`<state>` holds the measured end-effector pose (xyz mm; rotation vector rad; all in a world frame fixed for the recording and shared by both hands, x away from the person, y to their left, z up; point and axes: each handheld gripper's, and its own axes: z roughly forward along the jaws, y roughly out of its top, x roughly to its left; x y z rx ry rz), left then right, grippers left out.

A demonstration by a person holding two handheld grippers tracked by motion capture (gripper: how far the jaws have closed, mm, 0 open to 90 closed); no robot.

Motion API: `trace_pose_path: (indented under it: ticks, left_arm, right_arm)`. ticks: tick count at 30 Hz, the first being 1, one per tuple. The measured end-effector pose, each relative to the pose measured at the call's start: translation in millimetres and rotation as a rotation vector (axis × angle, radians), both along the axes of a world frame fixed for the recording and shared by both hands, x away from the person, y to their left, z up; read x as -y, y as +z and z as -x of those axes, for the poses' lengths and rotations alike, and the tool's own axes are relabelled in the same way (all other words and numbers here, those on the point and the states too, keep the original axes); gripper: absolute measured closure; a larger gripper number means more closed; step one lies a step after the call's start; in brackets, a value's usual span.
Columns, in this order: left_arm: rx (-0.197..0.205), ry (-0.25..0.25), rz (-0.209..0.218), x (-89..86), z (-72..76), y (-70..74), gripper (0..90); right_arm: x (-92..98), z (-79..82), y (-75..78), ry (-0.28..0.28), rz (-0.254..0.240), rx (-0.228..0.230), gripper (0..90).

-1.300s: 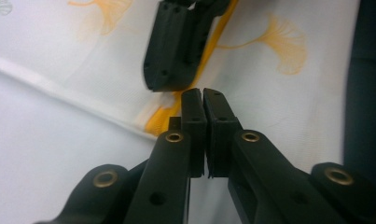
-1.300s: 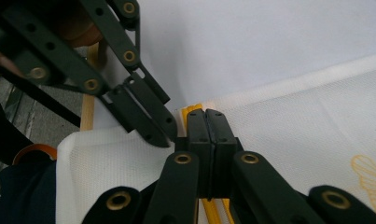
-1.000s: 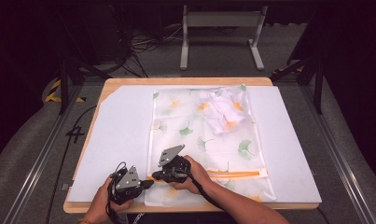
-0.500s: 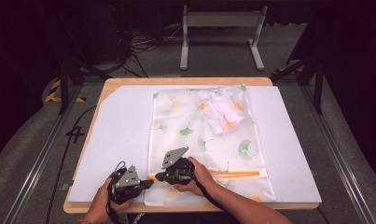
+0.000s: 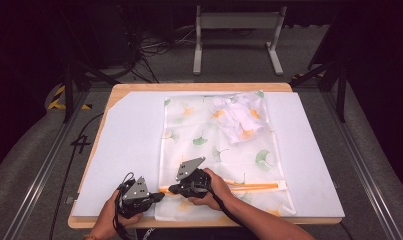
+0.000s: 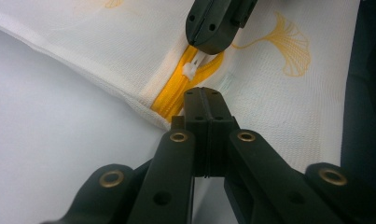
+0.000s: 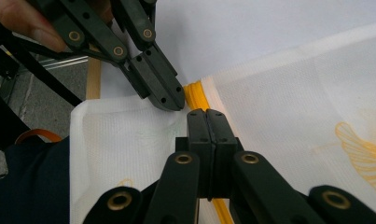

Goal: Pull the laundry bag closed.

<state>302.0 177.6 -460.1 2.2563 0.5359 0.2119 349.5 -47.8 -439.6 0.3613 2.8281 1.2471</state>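
Observation:
A white mesh bag (image 5: 224,150) printed with ginkgo leaves lies flat on the white mat. A bundle of white cloth (image 5: 239,117) sits inside its far end. An orange zipper (image 5: 254,186) runs across the near end. My left gripper (image 5: 158,196) is shut on the bag's left edge at the zipper's end (image 6: 169,98). My right gripper (image 5: 173,189) is just to its right. In the left gripper view that right gripper (image 6: 209,44) is shut on the white zipper pull (image 6: 190,70). In the right gripper view the two sets of jaws nearly touch.
The white mat (image 5: 129,140) covers a wooden table (image 5: 199,86), with bare mat to the left and right of the bag. A metal stand (image 5: 236,30) and cables sit on the dark floor beyond. The table's front edge is just under my hands.
The right gripper has edged slightly to the right along the zipper, and a short orange stretch now shows between the two grippers. The left gripper has stayed put.

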Motion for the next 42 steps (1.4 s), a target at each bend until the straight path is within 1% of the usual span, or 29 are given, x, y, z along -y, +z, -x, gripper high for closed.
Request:
trace_pose_path:
  ticks: [1, 3, 4, 10, 11, 12, 15, 17, 18, 19, 24, 26, 27, 29, 33, 35, 39, 40, 42]
  left_arm:
    - [0.0, 0.0, 0.0, 0.0, 0.0, 0.0, 90.0]
    - [0.002, 0.001, -0.009, 0.6, 0.4, 0.6, 90.0]
    - [0.002, 0.001, -0.008, 0.6, 0.3, 0.6, 90.0]
    - [-0.003, 0.004, -0.002, 0.2, 0.0, 0.3, 90.0]
    - [-0.003, 0.003, -0.001, 0.2, -0.1, 0.2, 90.0]
    - [-0.005, 0.002, 0.0, 0.1, -0.2, 0.2, 90.0]
    - [-0.004, 0.001, 0.001, 0.1, -0.2, 0.1, 90.0]
    - [-0.004, 0.003, -0.001, 0.2, -0.2, 0.3, 90.0]
    - [-0.005, 0.002, 0.001, 0.2, -0.2, 0.2, 90.0]
    - [-0.004, 0.002, 0.0, 0.1, -0.2, 0.2, 90.0]
    - [-0.004, -0.002, 0.001, -0.3, -0.6, 0.2, 90.0]
    - [-0.017, 0.002, 0.018, -2.0, -1.5, -0.8, 90.0]
    - [-0.017, 0.002, 0.018, -2.0, -1.5, -0.8, 90.0]
    - [-0.009, 0.002, 0.008, -1.0, -0.7, -0.1, 90.0]
    - [-0.005, 0.004, 0.003, -0.6, -0.2, 0.2, 90.0]
    - [-0.009, 0.006, 0.006, -0.7, -0.4, 0.1, 90.0]
    - [-0.007, 0.007, -0.002, 0.2, 0.1, 0.7, 90.0]
    - [-0.006, 0.006, -0.004, 0.3, 0.2, 0.8, 90.0]
    - [-0.005, 0.006, -0.008, 0.6, 0.1, 1.1, 90.0]
  right_arm:
    - [0.9, 0.3, 0.3, -0.001, 0.003, 0.002, 90.0]
    - [2.1, 0.5, 0.5, 0.0, -0.001, -0.009, 90.0]
    - [2.9, 0.2, 0.8, -0.001, 0.006, -0.003, 90.0]
    - [7.5, 1.0, 2.9, -0.01, 0.014, -0.003, 90.0]
    - [9.5, 0.3, 3.8, -0.011, 0.019, 0.008, 90.0]
    - [11.3, -0.2, 4.5, -0.016, 0.018, 0.002, 90.0]
    - [15.8, -1.0, 5.4, -0.017, 0.024, 0.012, 90.0]
    - [20.5, -0.7, 5.9, -0.032, 0.022, 0.002, 90.0]
    - [22.5, -1.1, 5.9, -0.032, 0.026, 0.008, 90.0]
    - [24.0, -0.7, 5.8, -0.035, 0.02, 0.003, 90.0]
    - [32.8, -1.0, 6.5, -0.042, 0.023, 0.008, 90.0]
    - [35.9, -1.0, 7.2, -0.049, 0.022, 0.002, 90.0]
    - [35.9, -1.0, 7.2, -0.049, 0.022, 0.002, 90.0]
    - [40.7, -1.0, 7.2, -0.05, 0.019, 0.002, 90.0]
    - [45.9, 0.2, 7.6, -0.056, 0.016, -0.001, 90.0]
    - [48.4, 1.1, 8.1, -0.059, 0.022, 0.004, 90.0]
    - [55.6, 1.2, 10.8, -0.065, 0.024, 0.012, 90.0]
    - [57.2, 1.3, 11.2, -0.067, 0.017, 0.007, 90.0]
    - [59.6, 1.8, 11.9, -0.07, 0.026, 0.016, 90.0]
